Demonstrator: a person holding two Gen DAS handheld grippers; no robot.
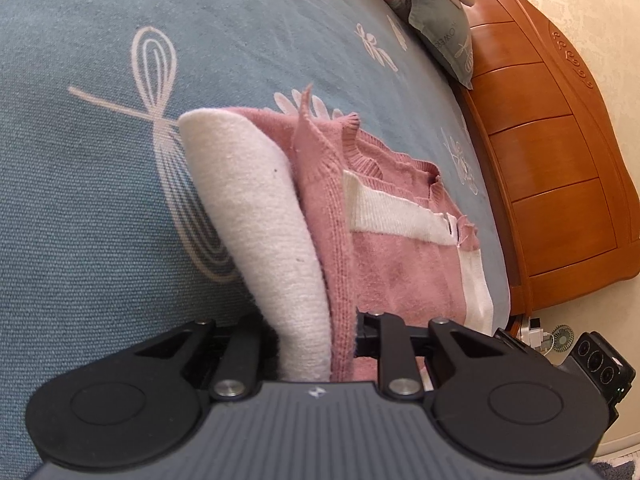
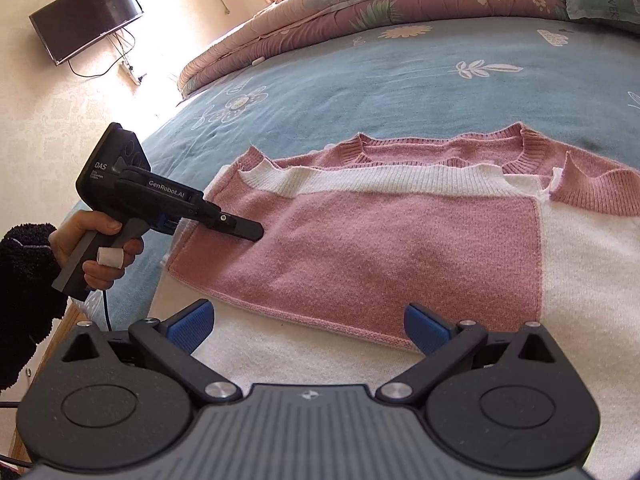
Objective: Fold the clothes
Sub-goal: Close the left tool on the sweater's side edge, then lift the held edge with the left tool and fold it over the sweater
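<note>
fingers of the left gripper (image 1: pixel 310 344) are clenched on a bunched edge of the pink and white sweater (image 2: pixel 360 248), knit pinched up between them in the left wrist view; in the right wrist view that gripper sits at the sweater's left edge, held by a hand (image 2: pixel 100 246) in a dark fuzzy sleeve. fingers of the right gripper (image 2: pixel 310 326) are released, blue pads spread wide, hovering over the sweater's near white part, not clearly touching it

sweater lies flat on the blue flowered bed sheet (image 2: pixel 360 68), collar on the far side from the right gripper, sleeves already turned in over the body. rolled quilt (image 2: pixel 360 4) beyond the sweater, well apart. wooden headboard (image 1: pixel 552 152) off past the sweater's far side in the left view

handling guess: soft thick knit, light, limp, no stiffness, so it will sag and drag on the sheet; stretchy, so pull gently. not slippery, not fragile, though loose yarn could snag. best take-hold for the free gripper looks like the near edge or corner on its own side, matching the left grip, pinching all layers so the fold comes over evenly
</note>
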